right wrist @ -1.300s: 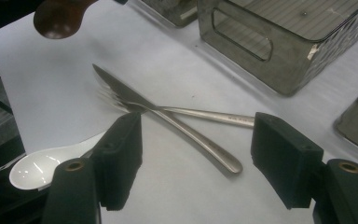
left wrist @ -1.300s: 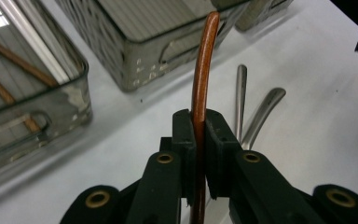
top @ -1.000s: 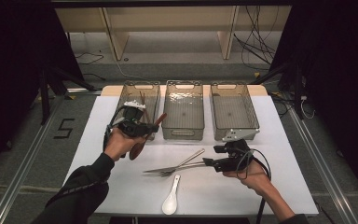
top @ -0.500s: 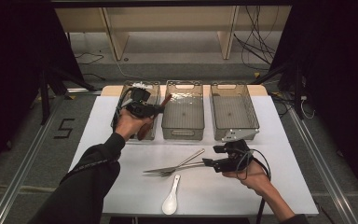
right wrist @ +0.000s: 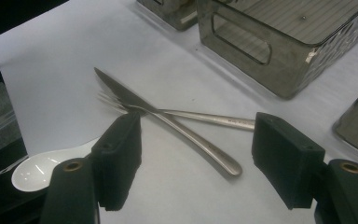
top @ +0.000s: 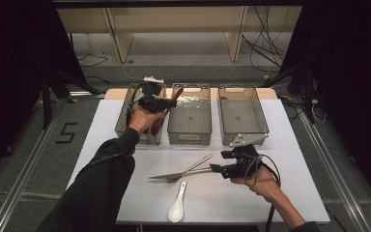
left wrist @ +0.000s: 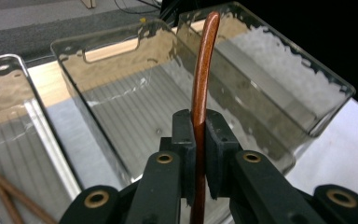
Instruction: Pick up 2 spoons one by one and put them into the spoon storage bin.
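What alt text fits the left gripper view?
The left gripper is shut on a thin, glossy brown wooden utensil handle that rises upright between its black jaws. Behind it stand clear plastic bins on a white table; brown sticks lie in the bin at far left.

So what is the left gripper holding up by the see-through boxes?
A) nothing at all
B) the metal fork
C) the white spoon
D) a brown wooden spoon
D: the left gripper has its jaws shut on the thin handle of the brown wooden spoon, while the white spoon and the metal fork lie on the table.
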A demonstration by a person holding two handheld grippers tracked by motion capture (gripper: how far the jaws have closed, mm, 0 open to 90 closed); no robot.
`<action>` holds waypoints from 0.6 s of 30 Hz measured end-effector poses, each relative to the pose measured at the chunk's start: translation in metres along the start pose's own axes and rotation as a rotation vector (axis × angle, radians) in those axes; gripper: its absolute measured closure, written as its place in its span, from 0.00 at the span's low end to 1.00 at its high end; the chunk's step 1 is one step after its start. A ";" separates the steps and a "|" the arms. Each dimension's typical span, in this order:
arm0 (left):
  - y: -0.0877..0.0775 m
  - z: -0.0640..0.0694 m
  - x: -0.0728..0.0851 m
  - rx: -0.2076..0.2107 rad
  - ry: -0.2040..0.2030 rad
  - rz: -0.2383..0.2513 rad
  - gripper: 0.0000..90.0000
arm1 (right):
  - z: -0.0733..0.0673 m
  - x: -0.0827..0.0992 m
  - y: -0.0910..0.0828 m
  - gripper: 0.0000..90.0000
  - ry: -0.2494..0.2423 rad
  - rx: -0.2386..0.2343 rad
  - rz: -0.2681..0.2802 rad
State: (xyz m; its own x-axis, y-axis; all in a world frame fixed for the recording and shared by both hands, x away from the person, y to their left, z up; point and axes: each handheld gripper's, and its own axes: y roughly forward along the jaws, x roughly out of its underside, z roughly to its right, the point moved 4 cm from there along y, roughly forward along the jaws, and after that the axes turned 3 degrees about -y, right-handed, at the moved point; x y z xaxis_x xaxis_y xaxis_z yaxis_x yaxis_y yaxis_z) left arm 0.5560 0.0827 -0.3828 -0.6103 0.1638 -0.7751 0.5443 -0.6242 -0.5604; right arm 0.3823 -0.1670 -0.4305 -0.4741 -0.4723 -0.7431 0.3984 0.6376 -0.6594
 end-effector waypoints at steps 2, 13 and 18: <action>0.004 0.001 -0.004 0.001 -0.004 0.014 0.92 | 0.000 0.000 0.000 0.38 -0.002 0.001 0.001; 0.021 0.003 -0.010 0.009 -0.006 0.026 0.92 | 0.000 0.000 0.000 0.38 -0.009 -0.002 0.004; 0.026 0.004 -0.015 0.017 -0.017 0.039 0.92 | 0.000 0.000 0.000 0.38 -0.009 -0.003 0.001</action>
State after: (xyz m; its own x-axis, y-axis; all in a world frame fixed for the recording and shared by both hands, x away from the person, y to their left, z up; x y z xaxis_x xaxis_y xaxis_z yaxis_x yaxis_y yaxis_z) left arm 0.5772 0.0613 -0.3845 -0.5986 0.1258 -0.7911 0.5581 -0.6429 -0.5246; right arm 0.3825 -0.1672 -0.4308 -0.4663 -0.4771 -0.7450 0.3967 0.6399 -0.6581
